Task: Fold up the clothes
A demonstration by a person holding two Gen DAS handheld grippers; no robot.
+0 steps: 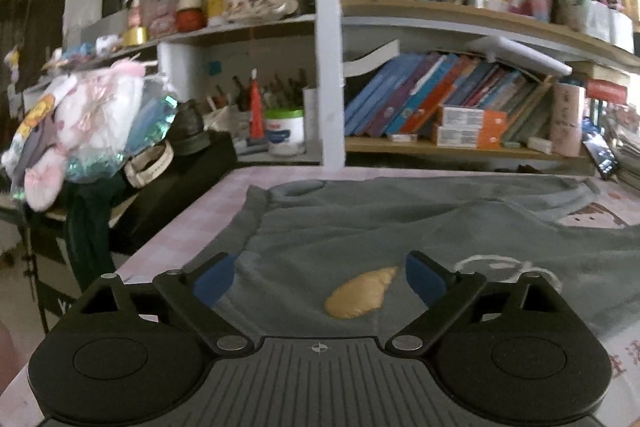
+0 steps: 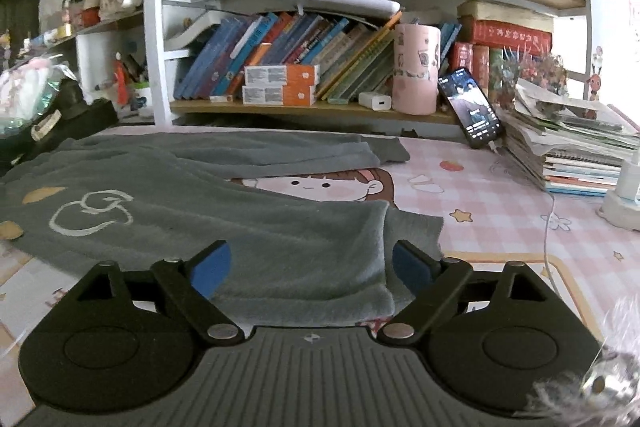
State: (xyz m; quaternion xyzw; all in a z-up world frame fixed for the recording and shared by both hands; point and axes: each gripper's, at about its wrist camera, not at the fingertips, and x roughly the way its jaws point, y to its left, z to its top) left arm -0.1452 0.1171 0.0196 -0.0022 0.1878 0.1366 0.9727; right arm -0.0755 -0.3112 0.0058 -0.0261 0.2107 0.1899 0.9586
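Garment: a grey sweatshirt (image 2: 208, 211) lies spread on the pink checked tablecloth (image 2: 500, 203), one sleeve (image 2: 280, 151) stretched out along the far side and a near part (image 2: 304, 267) ending in a cuff (image 2: 416, 227).
Left gripper (image 1: 318, 281): fingers spread wide, holding nothing, low over the cloth; a tan patch (image 1: 362, 293) lies between the fingertips and a white stitched outline (image 1: 508, 267) just beyond the right-hand finger.
Right gripper (image 2: 310, 269): fingers also spread, empty, with the near part of the garment lying between them and the cuff just inside the right-hand finger (image 2: 412, 273).
Step in hand: this looks like lining up a first grasp, with no fold visibly made.
Doing it well: lower each gripper until one finger can slide under the cloth edge and the other sits on top, then pinch a single layer near the hem or cuff, not the bulk.
Pacing: lift both sides together, or the fabric may drag and wrinkle.
Risk: catching the tablecloth along with the sweatshirt.
Nearby: a phone (image 2: 470, 107) and a stack of papers (image 2: 580, 147) sit well off past the right-hand finger.
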